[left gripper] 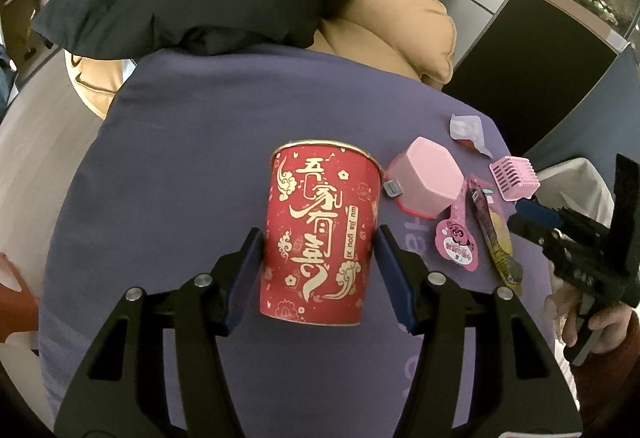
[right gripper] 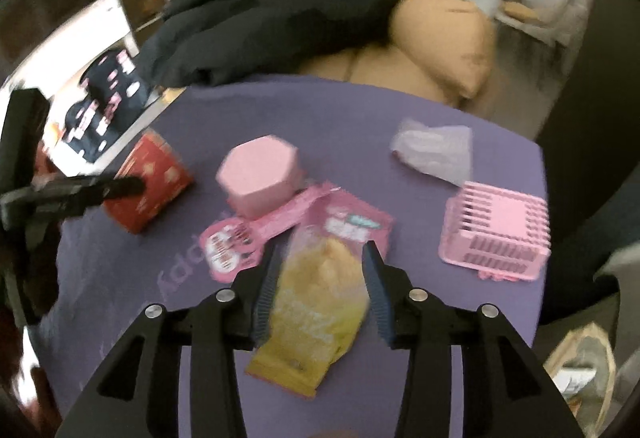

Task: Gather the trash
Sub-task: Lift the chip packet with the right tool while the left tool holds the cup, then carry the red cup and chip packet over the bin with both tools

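Observation:
A red paper cup (left gripper: 320, 234) with gold characters sits between my left gripper's (left gripper: 318, 258) blue pads, which press its sides. It also shows in the right wrist view (right gripper: 150, 186), held at the left. My right gripper (right gripper: 318, 278) is open, its fingers on either side of a yellow and pink snack wrapper (right gripper: 316, 302) lying on the purple cloth (right gripper: 360, 110). The wrapper also shows in the left wrist view (left gripper: 498, 238). A pink lid-shaped wrapper (right gripper: 236, 242) lies just to its left.
A pink hexagonal cup (right gripper: 260, 174) lies upside down mid-table. A pink slatted basket (right gripper: 496, 230) stands at the right, with crumpled clear plastic (right gripper: 436, 146) behind it. A black jacket (right gripper: 280, 6) and tan cushions (right gripper: 440, 38) lie beyond the cloth.

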`<state>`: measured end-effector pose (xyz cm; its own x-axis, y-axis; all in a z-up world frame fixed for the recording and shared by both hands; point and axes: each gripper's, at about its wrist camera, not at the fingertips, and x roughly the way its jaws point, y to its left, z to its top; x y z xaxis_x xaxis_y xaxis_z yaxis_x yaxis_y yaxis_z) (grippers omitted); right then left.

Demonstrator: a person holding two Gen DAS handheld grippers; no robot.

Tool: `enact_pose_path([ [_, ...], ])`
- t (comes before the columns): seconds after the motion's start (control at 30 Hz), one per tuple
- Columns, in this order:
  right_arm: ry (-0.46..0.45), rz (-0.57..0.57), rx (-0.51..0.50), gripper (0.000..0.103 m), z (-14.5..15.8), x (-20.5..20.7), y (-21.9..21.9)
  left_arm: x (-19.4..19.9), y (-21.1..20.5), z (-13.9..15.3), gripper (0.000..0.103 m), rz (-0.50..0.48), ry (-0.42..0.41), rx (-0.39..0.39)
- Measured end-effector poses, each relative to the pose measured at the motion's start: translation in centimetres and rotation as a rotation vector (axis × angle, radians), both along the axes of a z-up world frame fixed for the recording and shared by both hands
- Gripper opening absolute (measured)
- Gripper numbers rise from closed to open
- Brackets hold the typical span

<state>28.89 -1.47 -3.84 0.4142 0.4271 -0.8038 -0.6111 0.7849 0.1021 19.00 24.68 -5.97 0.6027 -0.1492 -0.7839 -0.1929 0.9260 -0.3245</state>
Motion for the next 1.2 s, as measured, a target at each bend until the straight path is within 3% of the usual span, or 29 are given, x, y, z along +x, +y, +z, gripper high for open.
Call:
enact_pose_path([
  [0.17, 0.055, -0.073, -0.024, 0.041, -2.6, 1.1, 0.0, -0.1, 0.0, 0.0, 0.054, 0.000, 0.003, 0.006],
  [0.4, -0.038, -0.021, -0.088, 0.041, -3.0, 0.4, 1.9, -0.2, -0.2, 0.1, 0.054, -0.001, 0.007, 0.013],
  [0.5, -0.058, 0.025, -0.103, 0.021, -2.7, -0.6, 2.4, -0.3, -0.3, 0.1, 0.054, -0.005, 0.007, 0.012],
  [0.6, -0.060, 0.035, -0.072, 0.009, -1.5, -1.3, 2.0, -0.5, -0.3, 0.4, 0.054, -0.005, 0.008, 0.011],
  [0.9, -0.110, 0.051, 0.029, 0.008, 4.2, -4.0, 0.0, -1.8, -1.9, 4.7, 0.054, -0.019, -0.073, 0.046],
  [1.2, -0.046, 0.099, -0.010, 0.008, 2.3, -7.1, 0.0, -3.7, -4.1, 3.5, 0.054, -0.043, 0.016, 0.029],
])
